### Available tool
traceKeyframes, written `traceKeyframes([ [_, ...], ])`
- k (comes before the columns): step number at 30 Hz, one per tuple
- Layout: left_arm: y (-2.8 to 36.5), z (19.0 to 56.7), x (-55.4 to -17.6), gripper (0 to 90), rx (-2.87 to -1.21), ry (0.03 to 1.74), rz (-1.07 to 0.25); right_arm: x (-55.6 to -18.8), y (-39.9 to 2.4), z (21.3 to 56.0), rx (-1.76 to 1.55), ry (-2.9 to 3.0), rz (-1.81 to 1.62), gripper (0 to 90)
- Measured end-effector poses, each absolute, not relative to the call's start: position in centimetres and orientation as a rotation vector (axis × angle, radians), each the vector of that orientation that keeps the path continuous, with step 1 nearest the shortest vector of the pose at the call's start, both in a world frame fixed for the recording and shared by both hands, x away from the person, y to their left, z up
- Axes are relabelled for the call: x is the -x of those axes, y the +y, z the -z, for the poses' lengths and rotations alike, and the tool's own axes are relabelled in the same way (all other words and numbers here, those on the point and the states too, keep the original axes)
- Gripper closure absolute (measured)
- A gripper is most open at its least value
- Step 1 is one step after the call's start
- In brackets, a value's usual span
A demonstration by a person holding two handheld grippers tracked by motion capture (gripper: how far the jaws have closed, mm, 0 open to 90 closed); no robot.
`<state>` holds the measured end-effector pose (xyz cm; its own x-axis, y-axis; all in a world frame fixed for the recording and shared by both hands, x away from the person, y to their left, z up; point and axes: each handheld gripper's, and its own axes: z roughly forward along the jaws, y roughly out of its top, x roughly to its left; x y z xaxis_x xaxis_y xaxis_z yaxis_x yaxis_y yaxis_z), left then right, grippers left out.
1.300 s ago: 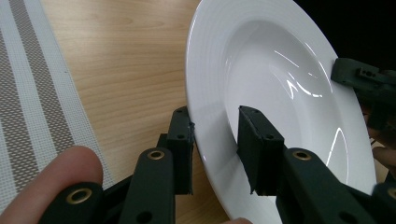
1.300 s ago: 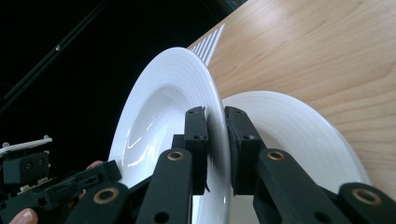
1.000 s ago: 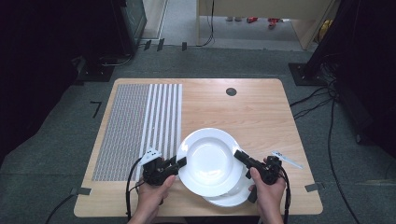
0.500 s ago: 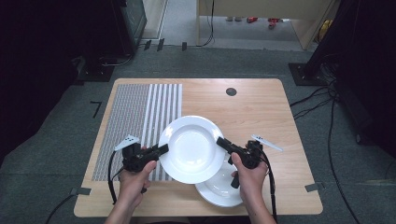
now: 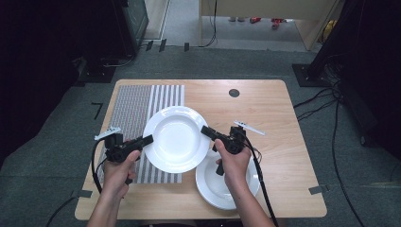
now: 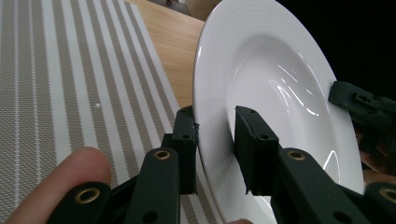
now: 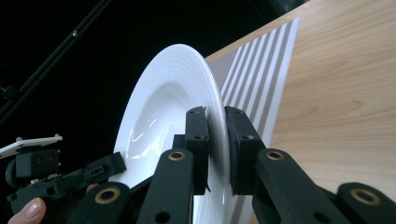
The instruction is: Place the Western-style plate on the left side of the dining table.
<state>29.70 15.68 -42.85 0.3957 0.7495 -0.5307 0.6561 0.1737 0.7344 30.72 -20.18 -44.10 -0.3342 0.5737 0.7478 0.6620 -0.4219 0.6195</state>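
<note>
A white deep plate (image 5: 176, 138) hangs above the table, held by both grippers at opposite rims. My left gripper (image 5: 147, 140) is shut on its left rim; in the left gripper view the plate (image 6: 275, 107) sits between the black jaws of that gripper (image 6: 215, 140). My right gripper (image 5: 206, 131) is shut on the right rim, and the right gripper view shows its jaws (image 7: 215, 140) clamped on the plate's edge (image 7: 173, 107). A second white plate (image 5: 222, 182) lies on the table under my right hand.
A grey striped placemat (image 5: 142, 118) covers the left part of the wooden table (image 5: 283, 118). A dark round hole (image 5: 234, 92) sits near the table's far edge. Cables trail from both grippers toward the front edge.
The held plate has moved left and away from me with both grippers, off the lower plate and partly over the placemat. The lower plate stays in place.
</note>
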Motion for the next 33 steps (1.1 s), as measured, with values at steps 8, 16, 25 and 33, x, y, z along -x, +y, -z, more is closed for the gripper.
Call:
traceKeyframes([
  [8, 17.7, 42.5, -30.8, 71.7, -1.494, 1.346, -0.130, -32.8, -18.0, 44.0, 1.742, -1.652, 1.863, 82.0],
  [16, 19.5, 42.6, -31.9, 72.3, -1.450, 1.395, -0.133, -34.7, -16.0, 44.1, 1.727, -1.661, 1.831, 81.9],
  [25, 21.6, 43.1, -33.0, 72.7, -1.405, 1.454, -0.149, -36.8, -13.6, 44.4, 1.709, -1.684, 1.779, 81.8],
  [33, 22.9, 43.8, -34.4, 72.7, -1.385, 1.509, -0.152, -39.0, -12.0, 45.2, 1.719, -1.670, 1.723, 81.6],
])
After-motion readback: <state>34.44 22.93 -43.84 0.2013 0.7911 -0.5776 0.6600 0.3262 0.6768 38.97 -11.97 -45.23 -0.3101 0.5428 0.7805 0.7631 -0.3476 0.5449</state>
